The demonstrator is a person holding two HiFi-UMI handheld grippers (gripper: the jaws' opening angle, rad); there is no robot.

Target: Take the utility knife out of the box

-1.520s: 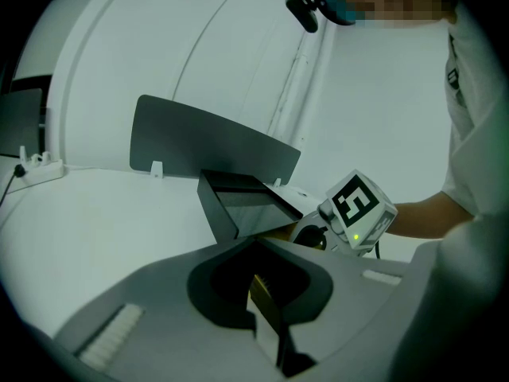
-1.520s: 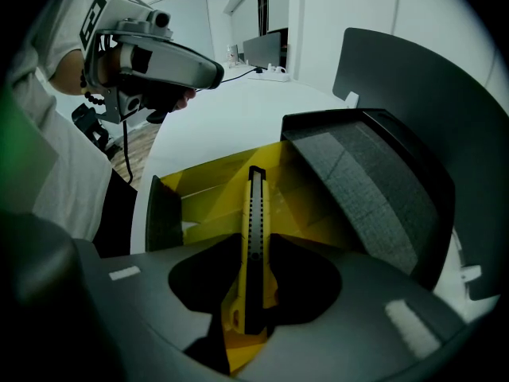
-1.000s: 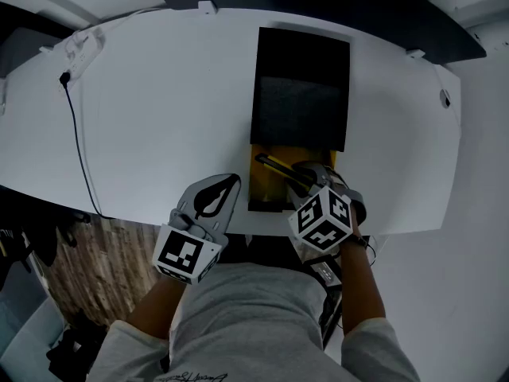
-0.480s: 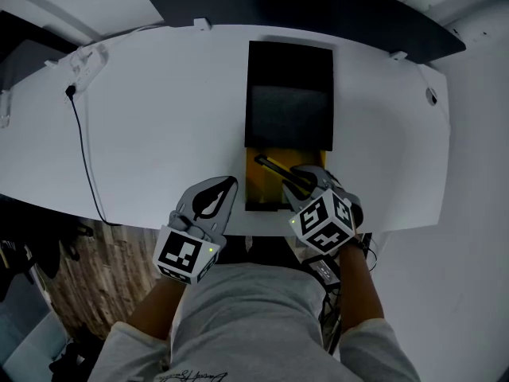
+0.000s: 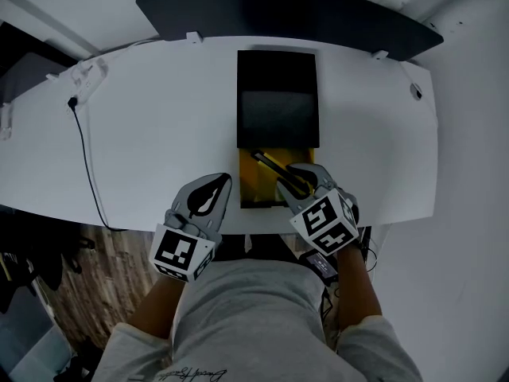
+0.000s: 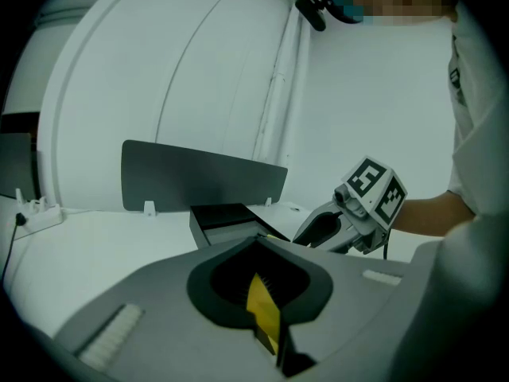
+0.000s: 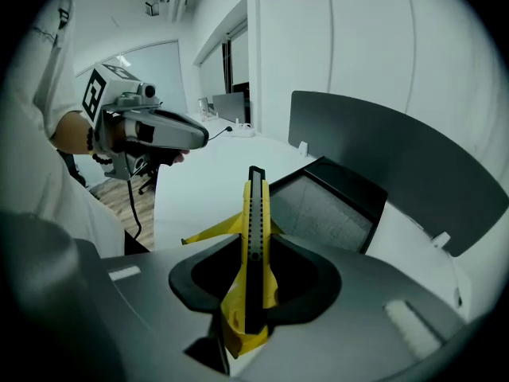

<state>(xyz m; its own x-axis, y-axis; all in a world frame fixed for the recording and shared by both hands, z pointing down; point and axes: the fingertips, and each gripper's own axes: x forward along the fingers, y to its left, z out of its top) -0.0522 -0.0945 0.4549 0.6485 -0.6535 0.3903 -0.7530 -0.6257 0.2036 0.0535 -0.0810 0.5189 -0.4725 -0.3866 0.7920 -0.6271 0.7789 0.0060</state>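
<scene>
Utility knife, yellow-and-black [image 7: 253,213], is pinched in right gripper [image 5: 301,183], pointing far over black rectangular box [image 5: 277,70]; left gripper [image 5: 223,183] is closed, empty

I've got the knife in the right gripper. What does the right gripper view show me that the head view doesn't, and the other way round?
Right gripper view only: the utility knife close up. It stands upright between the right gripper's jaws, which are closed on its lower body, and its black slider strip faces the camera.
Head view only: the whole white table, the black cable across its left side, and the person's lap.
Both: the knife in that gripper, the open box, the left gripper and the dark panel behind the table.
</scene>
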